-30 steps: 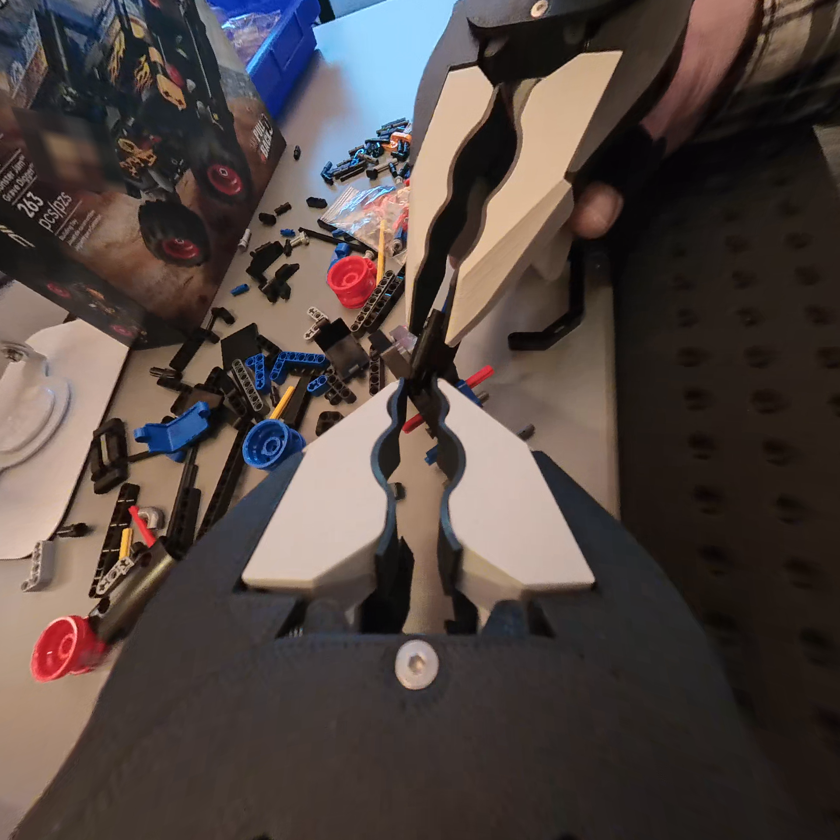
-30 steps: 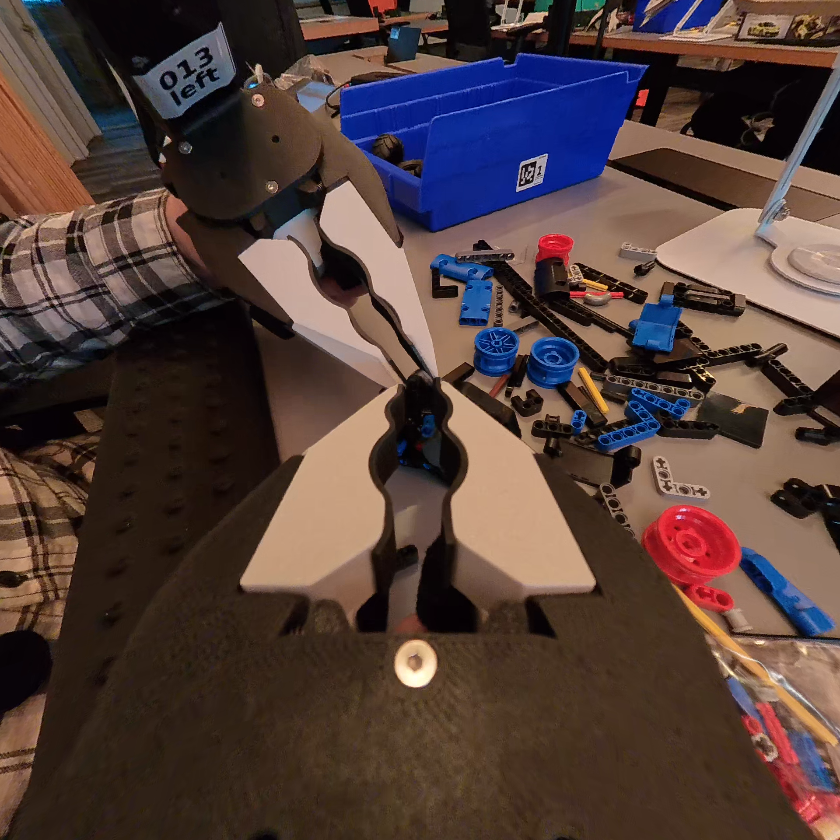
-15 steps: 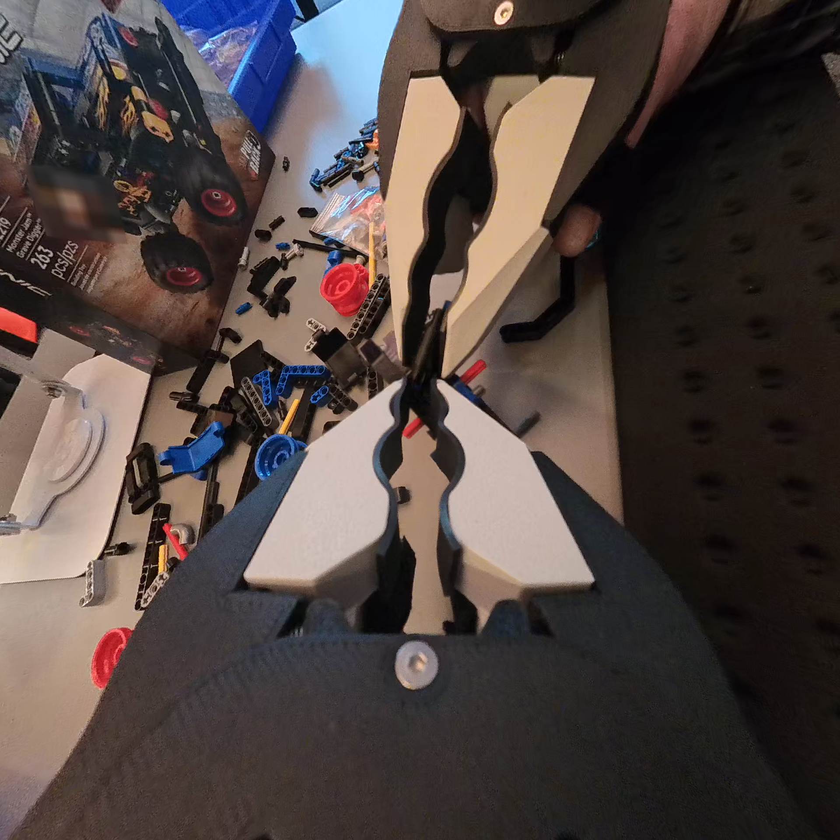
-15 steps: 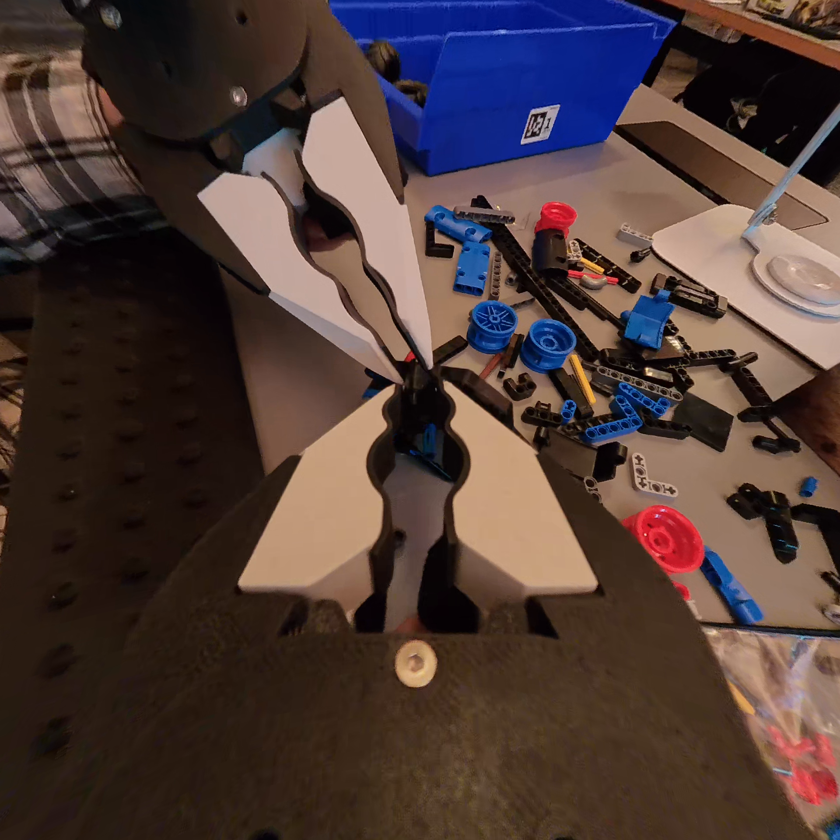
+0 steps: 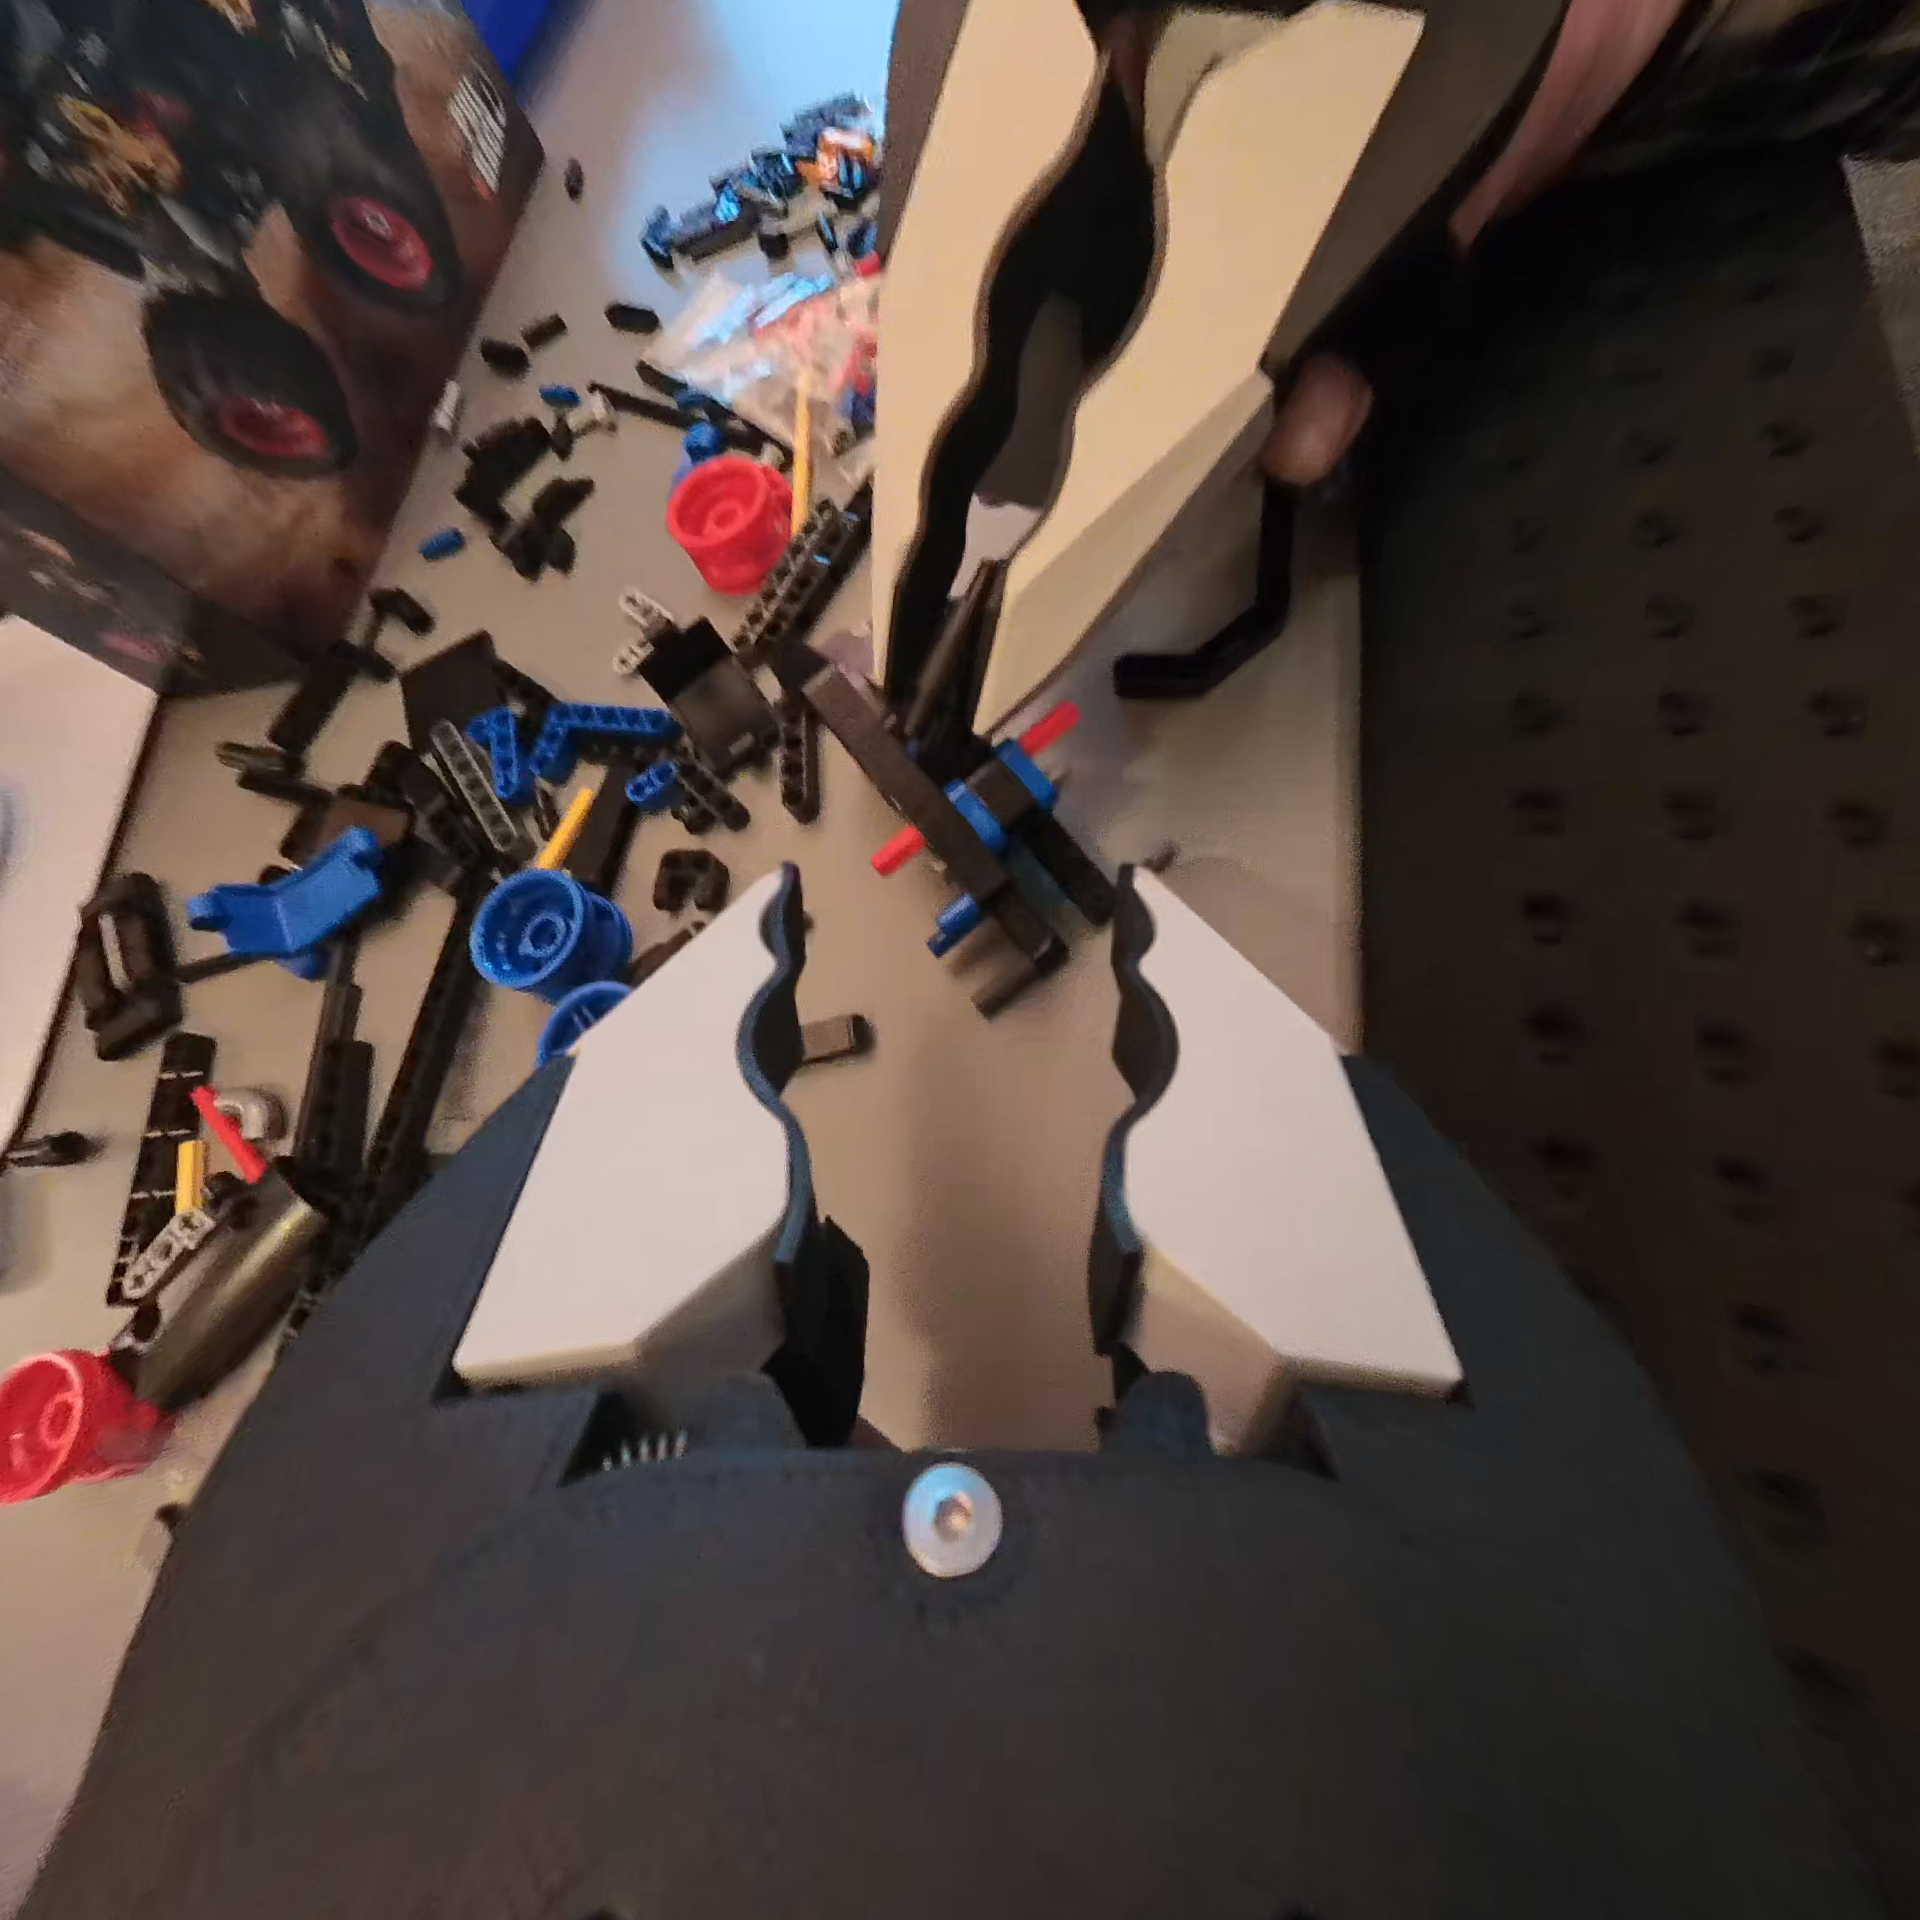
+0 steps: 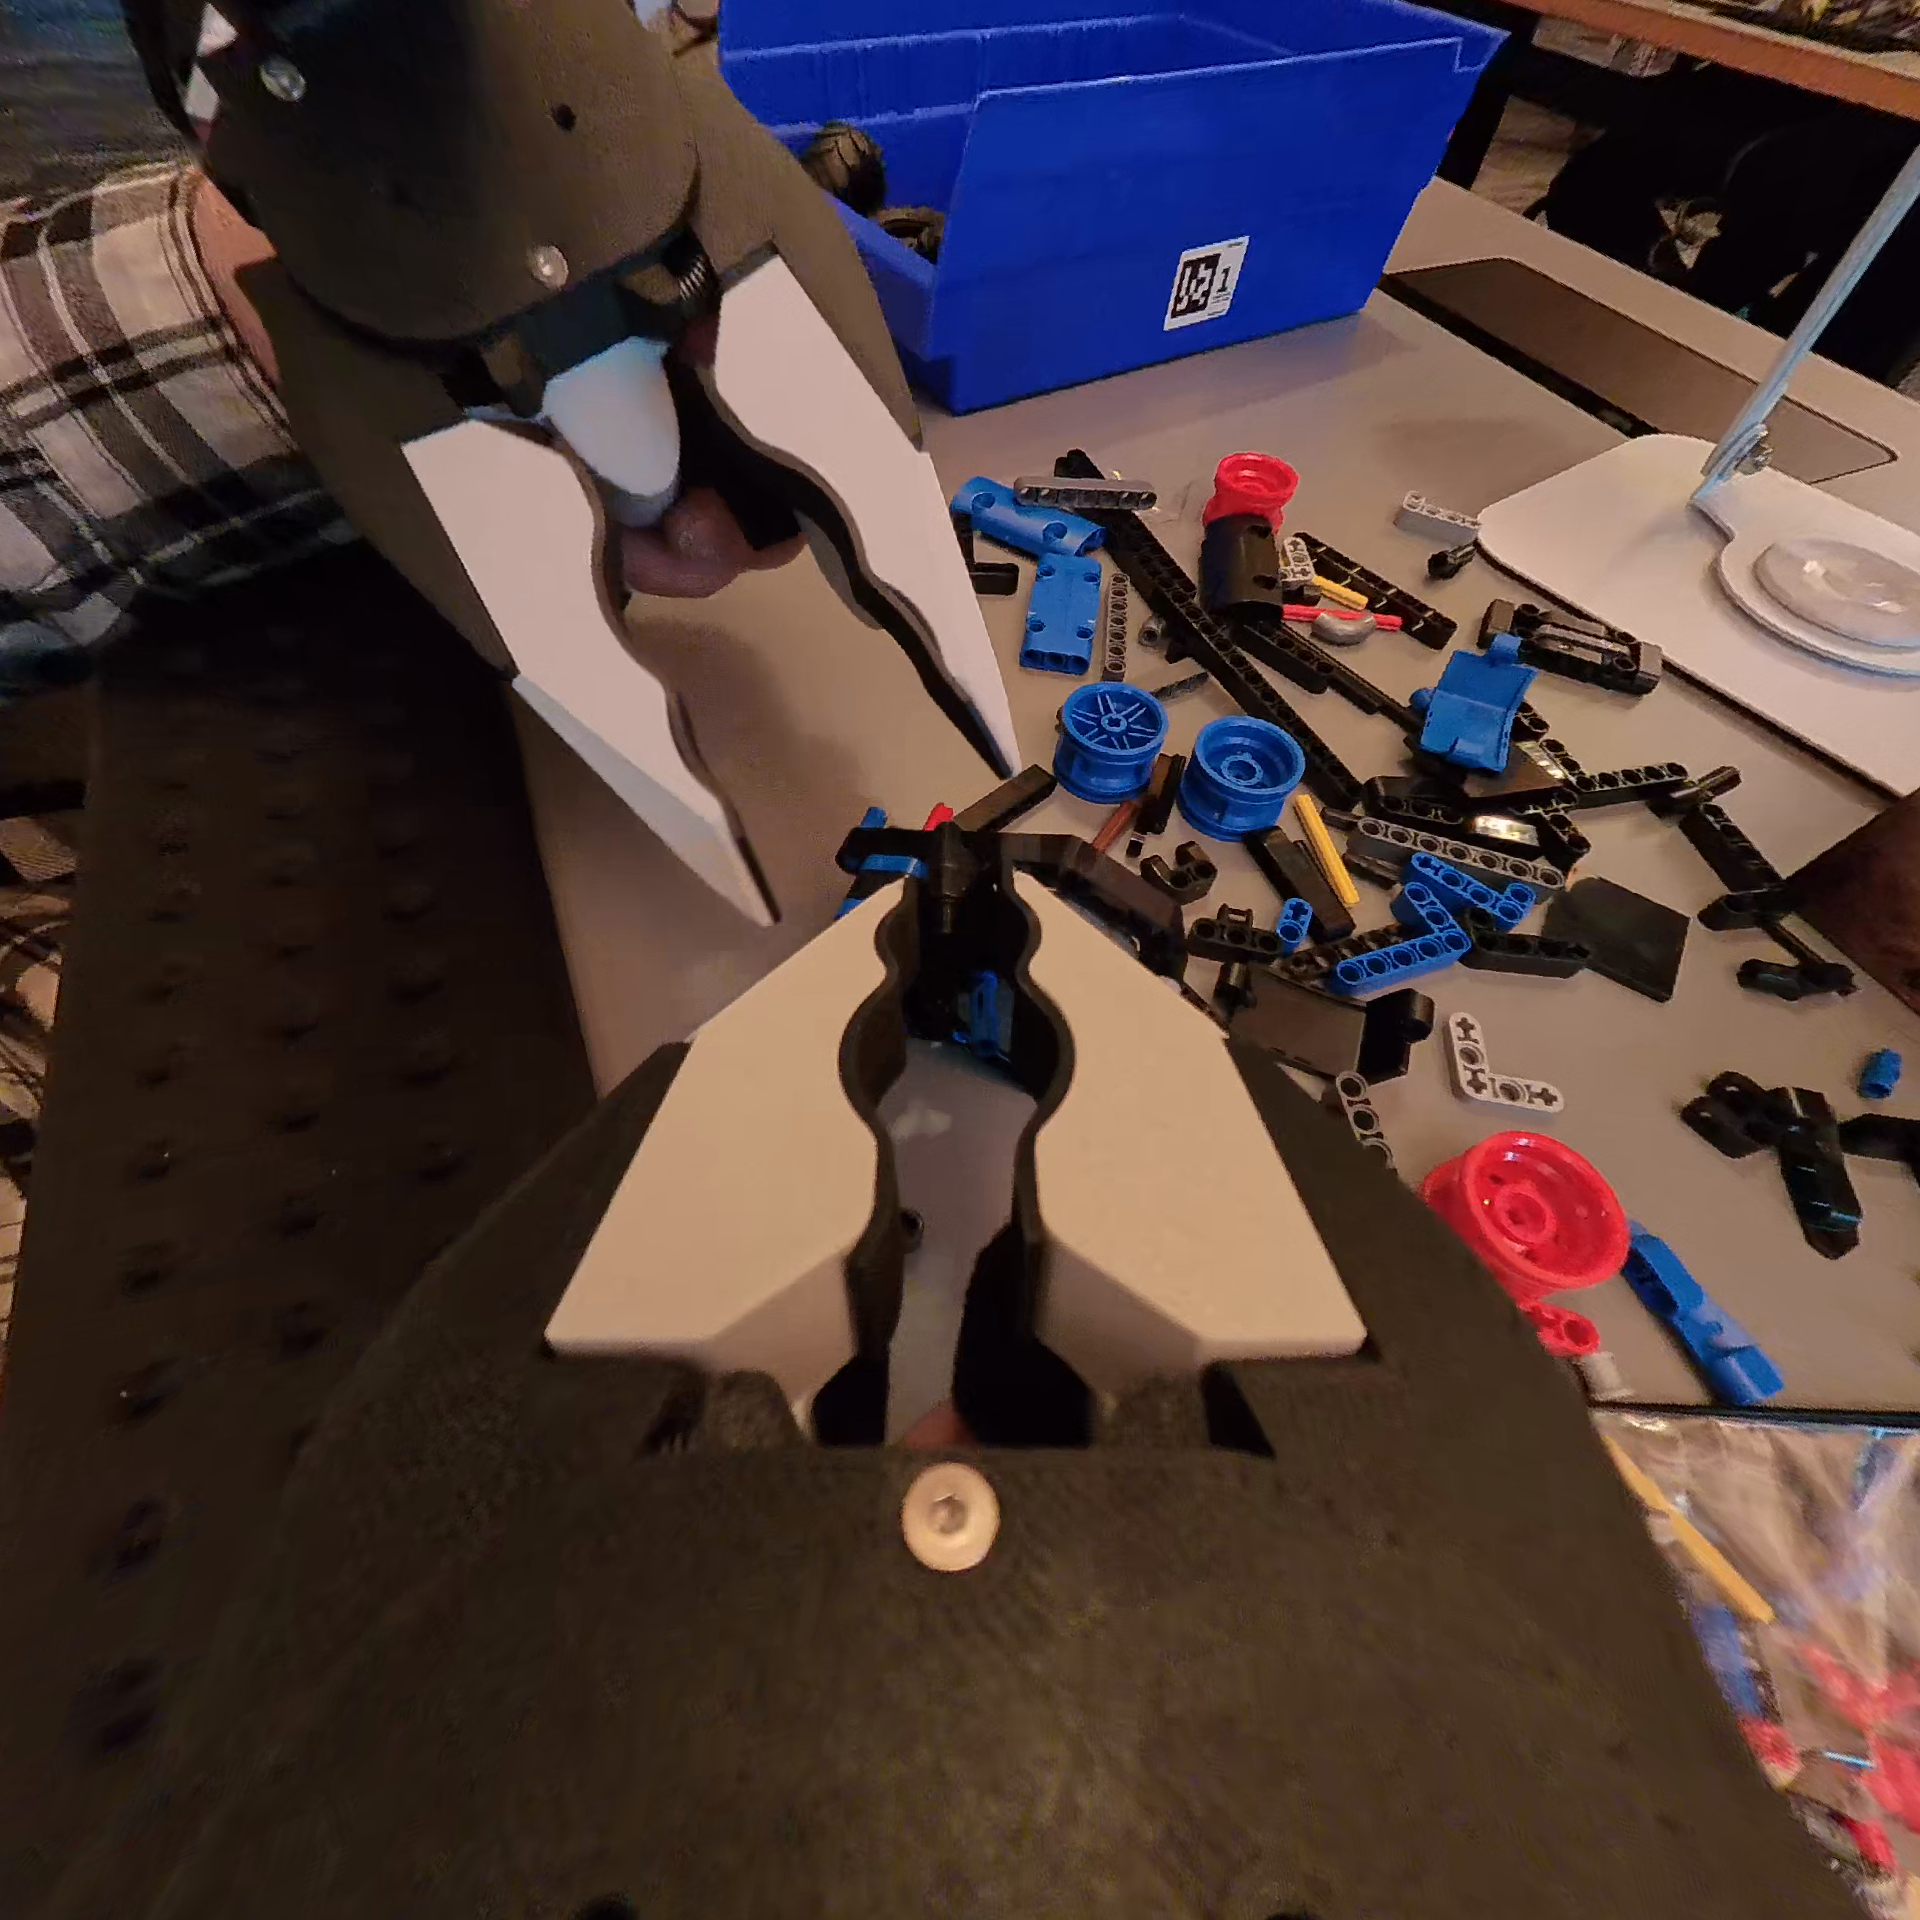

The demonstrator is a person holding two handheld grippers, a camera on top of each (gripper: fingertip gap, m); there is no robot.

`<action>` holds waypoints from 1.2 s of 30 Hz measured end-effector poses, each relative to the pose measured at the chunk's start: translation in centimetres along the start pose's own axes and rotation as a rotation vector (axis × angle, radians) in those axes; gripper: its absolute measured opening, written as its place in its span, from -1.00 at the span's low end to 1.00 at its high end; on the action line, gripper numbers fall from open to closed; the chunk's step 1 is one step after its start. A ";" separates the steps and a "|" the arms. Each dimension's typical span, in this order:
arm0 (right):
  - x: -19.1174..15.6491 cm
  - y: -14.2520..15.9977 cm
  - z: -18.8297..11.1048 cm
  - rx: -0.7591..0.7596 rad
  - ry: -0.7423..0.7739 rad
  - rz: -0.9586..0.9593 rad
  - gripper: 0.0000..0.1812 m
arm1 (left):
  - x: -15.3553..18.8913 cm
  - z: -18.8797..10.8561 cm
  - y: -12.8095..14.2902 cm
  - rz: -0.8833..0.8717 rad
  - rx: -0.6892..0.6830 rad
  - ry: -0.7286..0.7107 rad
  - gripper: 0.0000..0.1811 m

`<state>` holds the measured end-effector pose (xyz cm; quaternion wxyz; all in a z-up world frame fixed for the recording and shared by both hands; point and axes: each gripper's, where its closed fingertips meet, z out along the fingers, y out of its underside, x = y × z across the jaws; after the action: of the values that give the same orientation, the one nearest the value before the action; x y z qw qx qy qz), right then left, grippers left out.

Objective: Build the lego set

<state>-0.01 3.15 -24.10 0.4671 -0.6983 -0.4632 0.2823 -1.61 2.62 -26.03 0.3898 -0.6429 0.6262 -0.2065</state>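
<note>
Released by the left gripper (image 5: pixel 956 883), now spread wide, the black-and-blue subassembly (image 5: pixel 982 831) hangs pinched in the right gripper (image 6: pixel 961 883); light, rigid, loosely pinned—grip its black beam.

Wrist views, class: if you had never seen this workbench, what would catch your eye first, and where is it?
First, the right claw, shut on a small black-and-blue lego assembly near the table's front edge, with the left claw spread open just beside it. Next, the bright wheels among the scattered parts: two blue wheels mid-table and a red wheel nearer the right claw. Behind them stands a big blue bin.
</note>
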 end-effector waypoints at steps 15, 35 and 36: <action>0.8 -0.5 -0.3 0.052 -0.029 0.112 -0.87 | 1.2 1.1 -0.3 -0.097 0.063 0.105 -0.98; 0.6 -1.0 -0.5 0.085 -0.128 0.162 -0.87 | 0.5 1.1 -1.3 -0.163 0.121 0.094 -0.83; 0.6 -1.1 -0.5 0.092 -0.128 0.166 -0.87 | 0.5 1.0 -1.4 -0.174 0.129 0.100 -0.84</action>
<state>0.26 3.68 -22.83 0.4432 -0.6925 -0.4191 0.3851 0.15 2.23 -25.70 0.3792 -0.6574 0.5719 -0.3113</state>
